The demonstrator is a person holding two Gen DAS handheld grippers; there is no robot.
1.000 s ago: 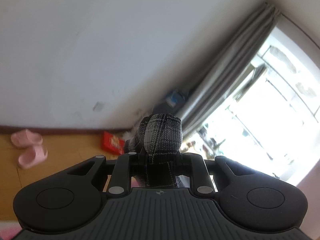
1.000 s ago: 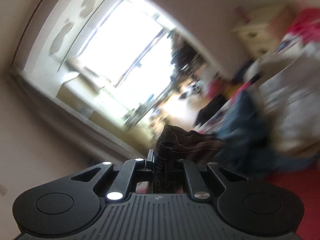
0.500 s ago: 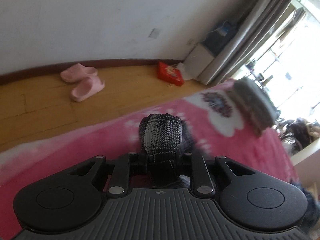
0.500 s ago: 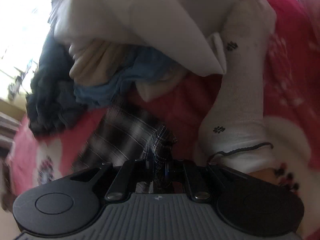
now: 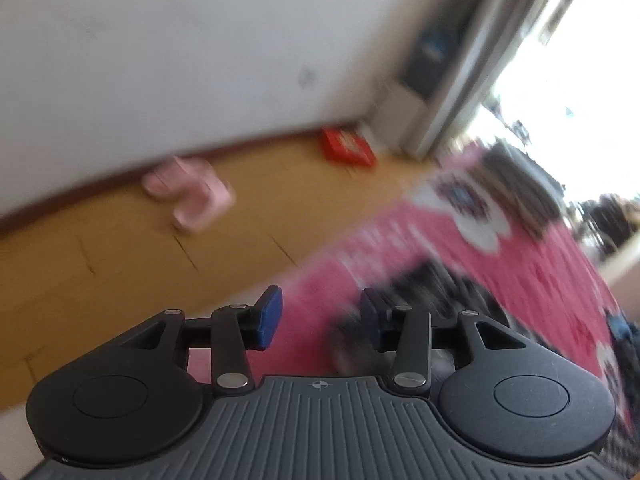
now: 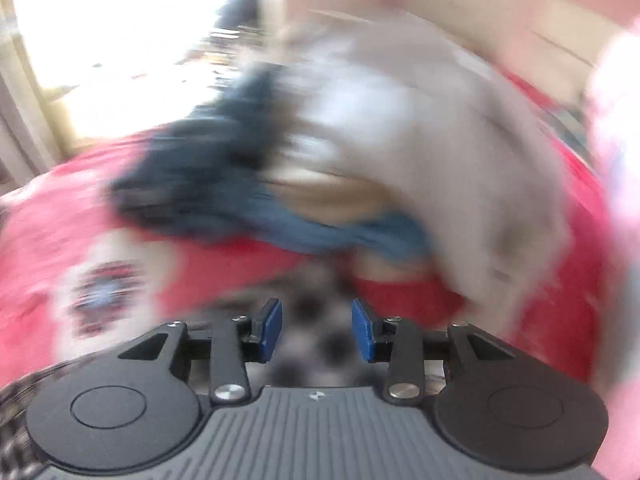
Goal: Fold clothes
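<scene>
Your left gripper (image 5: pixel 318 318) is opening: its blue pads (image 5: pixel 269 318) are standing clearly apart, and nothing is pressed between them. Only the pink flowered bed cover (image 5: pixel 532 280) is showing in the gap. The black-and-white checked cloth garment (image 5: pixel 436 284) is lying just beside the right-hand pad, touching or almost touching it, and from there it is spreading away to the right and forward over the bed cover. The picture is blurred, so I cannot tell you exactly where its edge is ending.

Your right gripper (image 6: pixel 316 326) is opening too. Its blue pads (image 6: pixel 270 326) are apart, and the same checked garment (image 6: pixel 316 320) is lying between and under them, but the pads are not pressing on it as far as I can judge.

So the garment is stretching across the bed cover from one gripper to the other, with its long axis running roughly between your two hands. Your right hand is sitting directly over it; your left hand is a little off to the garment's left end.

Beyond the garment, further from you on the bed cover, a pile of dark blue, denim-blue and pale grey clothes (image 6: pixel 360 152) is waiting. For the next fold, I think your right gripper is the nearer one to take an edge, while your left must move toward the right first.
</scene>
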